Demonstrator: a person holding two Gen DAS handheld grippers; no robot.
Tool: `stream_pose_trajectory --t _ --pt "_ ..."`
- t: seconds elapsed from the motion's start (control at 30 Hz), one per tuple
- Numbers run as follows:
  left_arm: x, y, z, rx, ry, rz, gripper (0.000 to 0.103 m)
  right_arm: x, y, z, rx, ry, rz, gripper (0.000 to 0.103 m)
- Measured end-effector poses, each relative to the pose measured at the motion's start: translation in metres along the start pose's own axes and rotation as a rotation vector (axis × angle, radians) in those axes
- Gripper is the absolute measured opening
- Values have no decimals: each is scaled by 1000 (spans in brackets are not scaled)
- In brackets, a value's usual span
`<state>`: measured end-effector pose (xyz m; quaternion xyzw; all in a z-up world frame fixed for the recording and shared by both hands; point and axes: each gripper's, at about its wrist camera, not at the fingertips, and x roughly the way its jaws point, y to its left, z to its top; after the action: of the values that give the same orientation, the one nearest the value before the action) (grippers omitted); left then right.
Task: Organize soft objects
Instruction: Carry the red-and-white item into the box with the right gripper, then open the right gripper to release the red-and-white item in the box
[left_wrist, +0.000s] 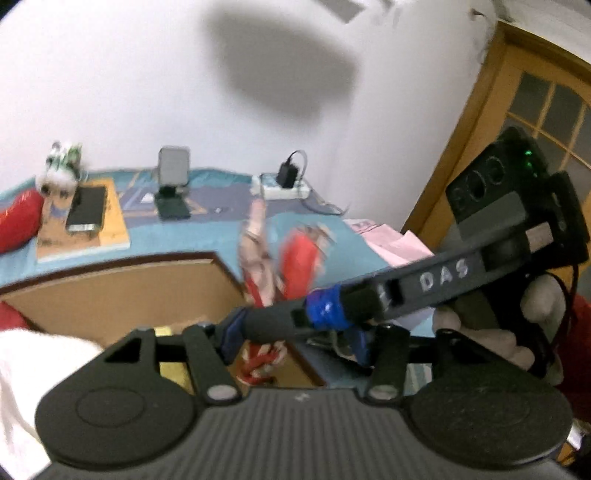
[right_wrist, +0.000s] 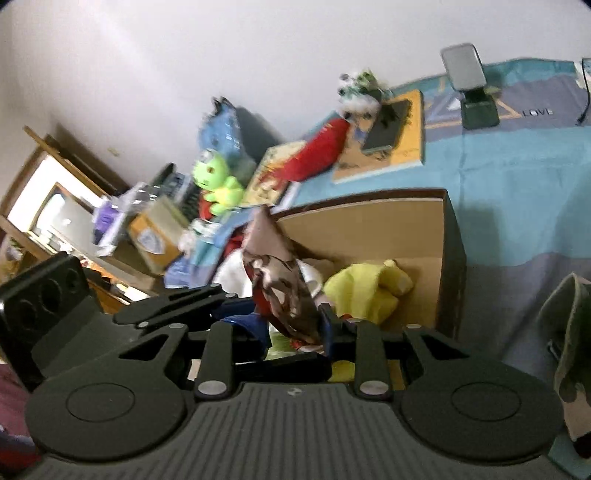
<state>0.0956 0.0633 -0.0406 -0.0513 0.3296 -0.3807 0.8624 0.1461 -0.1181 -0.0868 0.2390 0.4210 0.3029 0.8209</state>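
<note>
A red, white and brown patterned soft toy (right_wrist: 286, 291) hangs above an open cardboard box (right_wrist: 406, 229). My right gripper (right_wrist: 295, 328) is shut on it. In the left wrist view the same toy (left_wrist: 258, 266) is blurred, and the right gripper's arm crosses in from the right. My left gripper (left_wrist: 291, 339) is open. Its pads stand well apart, with the toy's lower end (left_wrist: 260, 360) loose between them. A yellow plush (right_wrist: 365, 291) and a white plush (right_wrist: 232, 273) lie inside the box.
The box sits on a bed with a blue cover (right_wrist: 517, 177). A green plush (right_wrist: 218, 181), a blue plush (right_wrist: 218, 129), a red cushion (right_wrist: 317, 151), a book with a phone (right_wrist: 391, 136), a phone stand (right_wrist: 472, 92) and a power strip (left_wrist: 284, 184) lie behind it. A wooden door (left_wrist: 535, 110) stands right.
</note>
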Motion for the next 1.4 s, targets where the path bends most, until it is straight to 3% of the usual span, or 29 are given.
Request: stream_pose_trajectory --t 0.33,0.63,0.77,0.9,1.03,1.17,1.4 --pt "14 52 -13 -79 90 42 57 54 -1 0 90 80 -18 11" --pt "-11 91 -18 -173 110 115 58 104 21 17 112 192 21 12" --pt "-16 112 -15 -214 115 184 59 123 24 30 119 166 37 15" --pt "-39 126 -12 -240 47 267 65 124 40 43 89 143 103 15" --pt "-68 137 -16 -282 -6 283 66 127 60 45 12 157 110 16" --pt "-74 139 -21 -300 -10 293 66 133 63 43 26 172 125 16" --pt "-90 124 -26 -249 -36 341 66 109 57 50 96 78 190 16"
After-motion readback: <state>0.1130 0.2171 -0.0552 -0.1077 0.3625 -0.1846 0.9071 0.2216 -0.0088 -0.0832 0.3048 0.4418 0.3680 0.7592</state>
